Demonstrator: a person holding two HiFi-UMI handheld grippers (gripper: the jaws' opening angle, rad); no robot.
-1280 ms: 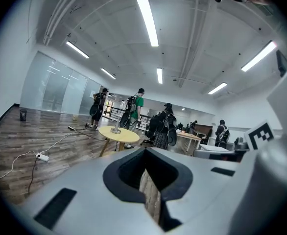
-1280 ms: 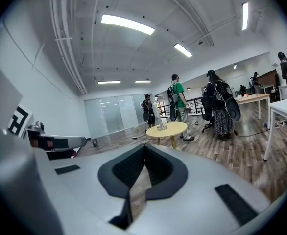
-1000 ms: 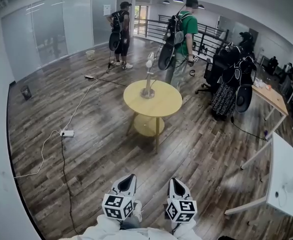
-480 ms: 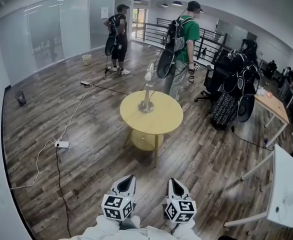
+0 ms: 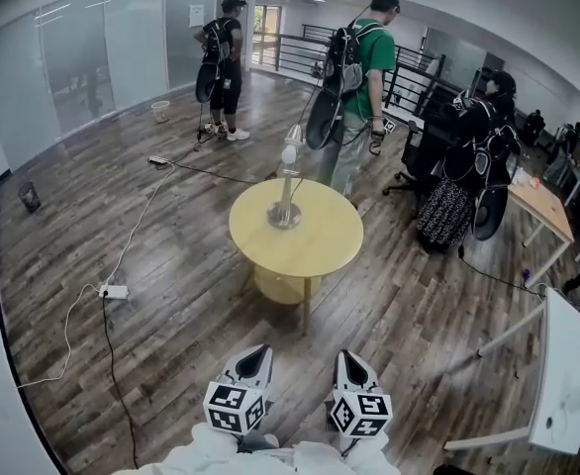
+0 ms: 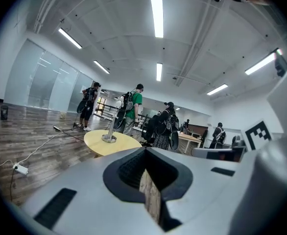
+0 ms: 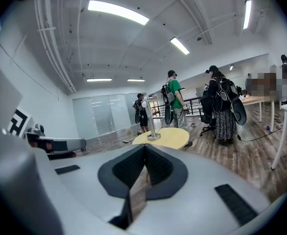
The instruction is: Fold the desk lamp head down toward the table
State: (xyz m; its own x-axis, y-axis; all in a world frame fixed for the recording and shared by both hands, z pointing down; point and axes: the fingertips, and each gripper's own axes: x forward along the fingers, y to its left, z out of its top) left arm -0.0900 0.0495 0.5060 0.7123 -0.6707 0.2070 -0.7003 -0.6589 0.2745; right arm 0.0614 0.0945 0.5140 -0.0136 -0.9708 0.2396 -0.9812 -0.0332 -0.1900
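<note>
A silver desk lamp (image 5: 287,181) stands upright on a round yellow table (image 5: 310,245) in the middle of the room, its white head (image 5: 290,152) raised on a thin stem. The same lamp (image 6: 110,131) shows small and far off in the left gripper view, and the lamp (image 7: 152,126) likewise in the right gripper view. My left gripper (image 5: 254,356) and right gripper (image 5: 347,362) are side by side at the bottom of the head view, well short of the table. Both have their jaws shut with nothing between them.
Three people with backpacks stand beyond the table, one (image 5: 354,87) close behind it. A power strip (image 5: 113,291) and cables lie on the wood floor at left. A white desk (image 5: 559,364) stands at right, and an office chair (image 5: 419,146) behind the table.
The table and lamp have come nearer in the head view and shifted slightly down. Both grippers keep the same place in the frame, shut as before.
</note>
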